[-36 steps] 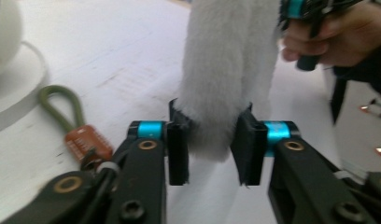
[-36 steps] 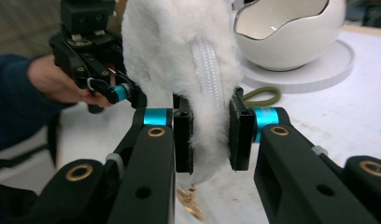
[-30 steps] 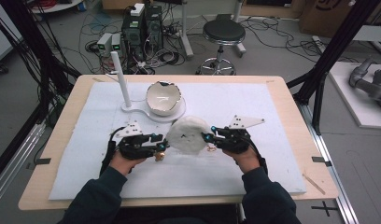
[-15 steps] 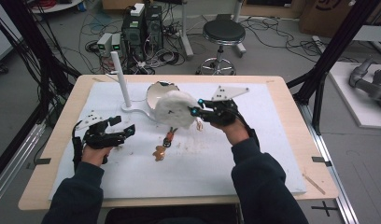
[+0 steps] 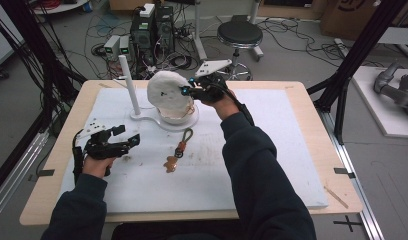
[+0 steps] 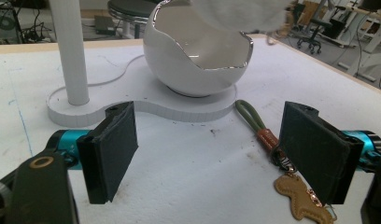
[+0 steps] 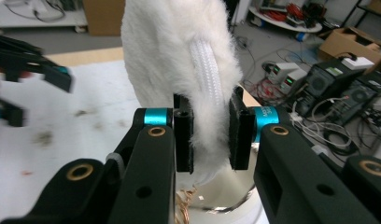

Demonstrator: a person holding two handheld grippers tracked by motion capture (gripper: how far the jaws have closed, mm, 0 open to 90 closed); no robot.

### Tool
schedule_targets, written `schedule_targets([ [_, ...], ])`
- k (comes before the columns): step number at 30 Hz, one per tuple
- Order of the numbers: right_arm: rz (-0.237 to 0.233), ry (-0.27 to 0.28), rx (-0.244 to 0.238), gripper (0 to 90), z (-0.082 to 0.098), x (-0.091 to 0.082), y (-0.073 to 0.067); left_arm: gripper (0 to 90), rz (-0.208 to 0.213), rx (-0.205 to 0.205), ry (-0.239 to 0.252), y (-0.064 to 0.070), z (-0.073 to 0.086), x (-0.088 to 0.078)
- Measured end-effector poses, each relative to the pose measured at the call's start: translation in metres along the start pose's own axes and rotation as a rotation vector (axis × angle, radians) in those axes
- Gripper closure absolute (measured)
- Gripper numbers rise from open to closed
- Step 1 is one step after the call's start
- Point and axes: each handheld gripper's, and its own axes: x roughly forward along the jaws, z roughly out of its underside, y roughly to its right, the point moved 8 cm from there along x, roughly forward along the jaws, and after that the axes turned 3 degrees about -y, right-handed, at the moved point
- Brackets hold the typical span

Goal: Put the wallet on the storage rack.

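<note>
I am working over the white foam mat that covers the table. Compared with a second ago, my two hands are no longer meeting at the middle. My right gripper is carrying the fluffy white pouch up to twelve o'clock, holding it over the cracked-egg bowl on its white stand. My left gripper has just been opening its jaws; they are standing wide with nothing between them, out at nine o'clock. That tells me the keychain is out of the pouch and lying loose on the mat. From my right gripper it is lying at six o'clock, well apart; from my left, at three o'clock. My right jaws are pinching the pouch's furry edge beside its white cord.
</note>
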Motion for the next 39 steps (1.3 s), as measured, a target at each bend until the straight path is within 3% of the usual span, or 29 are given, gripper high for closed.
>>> schedule_targets([
  [7,0.040,-0.017,-0.010,76.7,-0.003,0.020,0.017,19.8,0.008,-0.005,-0.011,0.001,0.001,0.001],
  [10,0.060,-0.049,-0.034,76.7,0.003,0.027,0.021,19.9,0.009,-0.008,-0.012,0.002,0.002,0.001],
  [11,0.073,-0.082,-0.063,76.7,0.009,0.030,0.022,19.8,0.007,-0.005,-0.014,0.001,0.002,0.001],
  [14,0.087,-0.102,-0.092,76.8,0.012,0.031,0.023,19.9,0.008,-0.008,-0.014,0.001,0.002,0.001],
  [15,0.110,-0.127,-0.143,76.8,0.015,0.032,0.023,19.9,0.009,-0.008,-0.016,0.001,0.002,0.001],
  [16,0.110,-0.127,-0.143,76.8,0.015,0.032,0.023,19.9,0.011,-0.010,-0.017,0.002,0.002,0.001],
  [17,0.131,-0.183,-0.200,76.9,0.022,0.035,0.022,19.8,0.008,-0.010,-0.015,0.002,0.002,0.001],
  [21,0.129,-0.205,-0.221,76.9,0.031,0.041,0.018,20.7,0.008,-0.018,-0.012,0.002,0.003,0.000],
  [24,0.132,-0.196,-0.218,76.9,0.029,0.042,0.018,20.8,0.006,-0.031,-0.016,0.000,0.005,0.001],
  [28,0.149,-0.120,-0.203,76.9,0.013,0.036,0.016,20.9,0.007,-0.035,-0.012,0.000,0.005,0.001],
  [37,0.146,-0.093,-0.196,76.9,0.001,0.037,0.015,20.9,0.011,-0.036,-0.017,0.001,0.006,0.001],
  [39,0.155,-0.093,-0.216,76.9,-0.001,0.038,0.017,20.9,0.012,-0.037,-0.016,0.000,0.006,0.001],
])
